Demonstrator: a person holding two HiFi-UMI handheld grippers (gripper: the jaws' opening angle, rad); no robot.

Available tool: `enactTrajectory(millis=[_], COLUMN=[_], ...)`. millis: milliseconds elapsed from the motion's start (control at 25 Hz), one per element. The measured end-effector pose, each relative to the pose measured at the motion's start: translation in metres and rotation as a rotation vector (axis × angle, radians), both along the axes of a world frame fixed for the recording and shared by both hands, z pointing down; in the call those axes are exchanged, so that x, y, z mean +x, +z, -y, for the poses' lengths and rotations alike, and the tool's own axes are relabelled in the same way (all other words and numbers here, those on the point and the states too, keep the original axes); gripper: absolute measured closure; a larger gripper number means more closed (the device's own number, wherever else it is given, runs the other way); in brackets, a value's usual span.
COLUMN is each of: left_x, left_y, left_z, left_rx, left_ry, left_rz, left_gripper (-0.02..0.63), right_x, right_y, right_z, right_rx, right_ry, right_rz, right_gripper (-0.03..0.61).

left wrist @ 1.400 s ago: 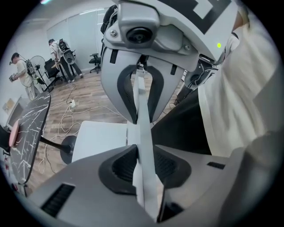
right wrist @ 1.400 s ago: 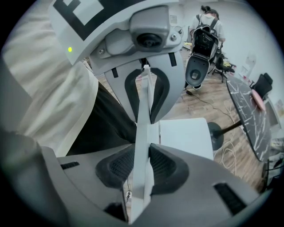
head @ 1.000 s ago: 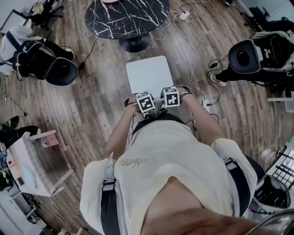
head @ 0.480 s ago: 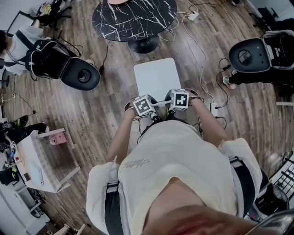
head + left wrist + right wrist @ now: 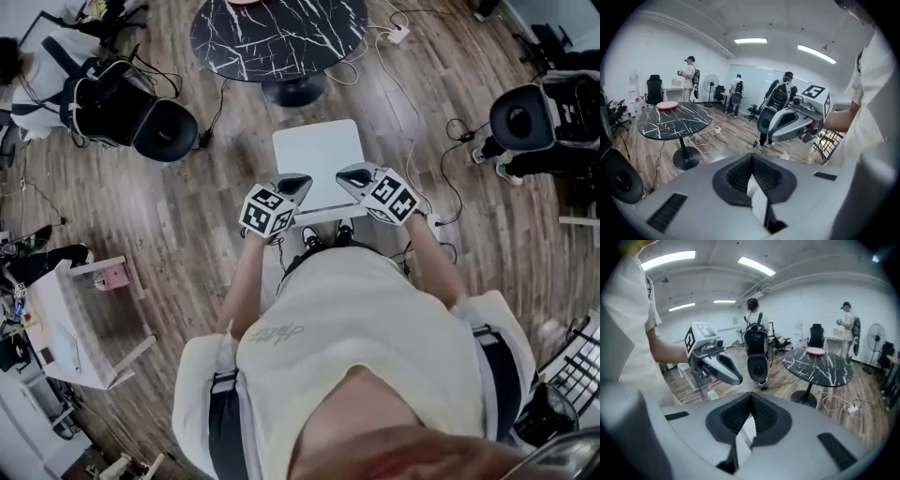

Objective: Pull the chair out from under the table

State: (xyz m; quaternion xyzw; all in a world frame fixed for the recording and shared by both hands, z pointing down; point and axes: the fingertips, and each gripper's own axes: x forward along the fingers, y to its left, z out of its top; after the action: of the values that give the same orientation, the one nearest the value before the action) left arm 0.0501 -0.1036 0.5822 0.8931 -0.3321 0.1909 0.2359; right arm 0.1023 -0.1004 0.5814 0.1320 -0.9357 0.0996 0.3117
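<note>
left gripper (image 5: 296,180): jaws pinched together, nothing in 'em | right gripper (image 5: 349,174): same deal | both above white chair (image 5: 314,150), near black marble table (image 5: 272,33)

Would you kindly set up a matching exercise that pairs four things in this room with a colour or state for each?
Things:
1. chair seat
2. round table
3. flat dish on that table
4. left tool

Descriptions:
A. pink
B. shut, holding nothing
C. plain white
D. black with white veins

Pairs: 1-C; 2-D; 3-A; 4-B
</note>
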Motion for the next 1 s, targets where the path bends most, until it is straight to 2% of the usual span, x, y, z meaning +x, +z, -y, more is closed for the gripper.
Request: enactTrajectory(millis=[200,360,440,680,1000], left_x=[-0.02,-0.033,-0.036,-0.048,-0.05], left_y=[-0.043,-0.072,-0.087,-0.126,-0.183], left_z=[0.028,0.041,0.045,0.061,0.074], left_rx=[0.089,0.166,0.197,0.32,0.465], left_ry=[-0.163,-0.231,-0.251,-0.319,-0.354], left_rz=[-0.019,-0.014,-0.022,0.025,0.042], left_gripper=[0.597,0.597,0.597,0.597,0.597], right_x=[0.018,0.036,0.04,0.047,0.047], right_y=[-0.037,-0.062,-0.077,-0.121,-0.173], right_z=[0.036,0.062,0.071,0.088,0.101], right_rx=[0.023,0.078,0.107,0.196,0.327], right_ry=[0.185,0.338,0.378,0.418,0.373], right_rz=[0.108,0.162,0.201,0.267,0.316], right_gripper=[0.574,0.574,0.574,0.574,0.574])
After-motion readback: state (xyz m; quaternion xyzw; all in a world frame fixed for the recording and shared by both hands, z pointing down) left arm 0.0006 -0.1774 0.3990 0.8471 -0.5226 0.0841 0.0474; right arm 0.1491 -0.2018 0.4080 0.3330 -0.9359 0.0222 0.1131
